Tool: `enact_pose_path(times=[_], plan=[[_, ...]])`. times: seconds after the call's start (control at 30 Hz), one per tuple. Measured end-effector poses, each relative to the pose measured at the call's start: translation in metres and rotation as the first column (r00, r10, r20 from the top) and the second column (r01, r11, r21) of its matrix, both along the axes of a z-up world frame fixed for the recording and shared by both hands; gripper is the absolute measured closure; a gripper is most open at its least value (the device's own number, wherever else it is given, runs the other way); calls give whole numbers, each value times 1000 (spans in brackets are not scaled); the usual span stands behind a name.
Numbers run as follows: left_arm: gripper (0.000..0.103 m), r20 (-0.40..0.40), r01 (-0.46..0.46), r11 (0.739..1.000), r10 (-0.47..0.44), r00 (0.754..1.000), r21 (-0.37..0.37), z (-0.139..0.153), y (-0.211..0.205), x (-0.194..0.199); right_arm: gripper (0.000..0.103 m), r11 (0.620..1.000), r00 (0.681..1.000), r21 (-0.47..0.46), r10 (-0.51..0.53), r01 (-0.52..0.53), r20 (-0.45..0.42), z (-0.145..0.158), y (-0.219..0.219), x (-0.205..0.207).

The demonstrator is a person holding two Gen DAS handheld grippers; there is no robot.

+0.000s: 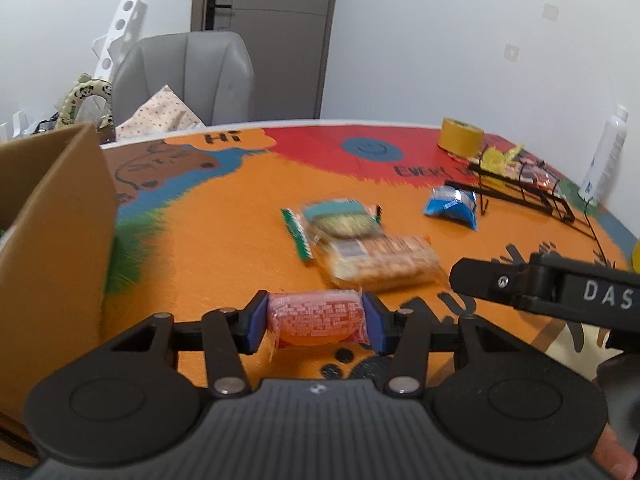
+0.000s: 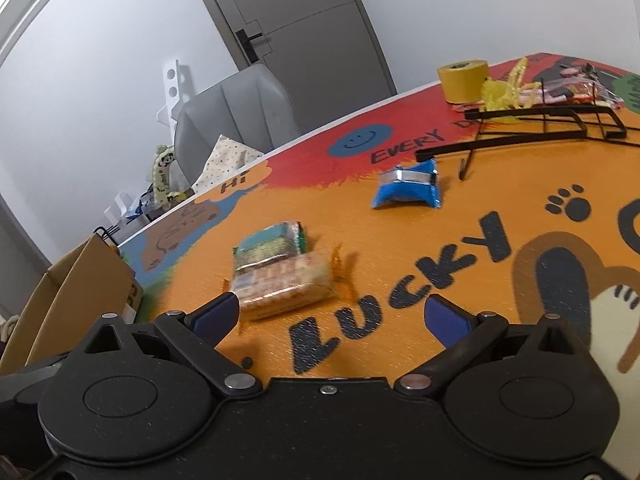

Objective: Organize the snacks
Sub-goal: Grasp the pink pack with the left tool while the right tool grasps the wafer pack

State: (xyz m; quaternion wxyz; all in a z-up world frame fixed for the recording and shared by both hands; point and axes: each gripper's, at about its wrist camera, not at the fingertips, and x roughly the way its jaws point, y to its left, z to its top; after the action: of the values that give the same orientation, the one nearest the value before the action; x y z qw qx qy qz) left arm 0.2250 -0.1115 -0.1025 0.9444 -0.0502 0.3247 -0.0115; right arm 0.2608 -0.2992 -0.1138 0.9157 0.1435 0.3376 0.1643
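Well, the left gripper [image 1: 316,322] has its blue pads clamped on a small pink-wrapped snack packet [image 1: 316,318], held above the colourful printed tablecloth [image 1: 224,240]. The right gripper [image 2: 336,314] hangs with jaws apart, empty. Best carry the packet level to the brown cardboard box [image 1: 52,216] (probably its destination), clearing the wall before letting go.

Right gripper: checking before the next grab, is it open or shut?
Open: the right gripper has its blue pads spread wide, with only the mat between them.
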Motion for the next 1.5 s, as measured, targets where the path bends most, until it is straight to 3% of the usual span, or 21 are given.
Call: enact_pose_path(times=[0.63, 0.8, 1.3, 1.43, 1.5], plan=[[54, 87, -57, 996, 63, 994, -68, 41, 41, -9, 0, 999, 1000, -39, 20, -19, 5, 8, 32, 29], [54, 113, -65, 995, 73, 991, -80, 52, 49, -8, 0, 991, 997, -112, 73, -73, -1, 5, 54, 35], [54, 112, -70, 993, 80, 990, -94, 49, 59, 0, 0, 950, 991, -281, 131, -133, -27, -15, 88, 45], [54, 114, -67, 994, 77, 990, -92, 48, 57, -3, 23, 927, 992, -353, 129, -125, -12, -13, 89, 36], [54, 111, -69, 993, 80, 991, -97, 47, 57, -5, 26, 937, 993, -328, 120, -120, -18, -10, 81, 35]])
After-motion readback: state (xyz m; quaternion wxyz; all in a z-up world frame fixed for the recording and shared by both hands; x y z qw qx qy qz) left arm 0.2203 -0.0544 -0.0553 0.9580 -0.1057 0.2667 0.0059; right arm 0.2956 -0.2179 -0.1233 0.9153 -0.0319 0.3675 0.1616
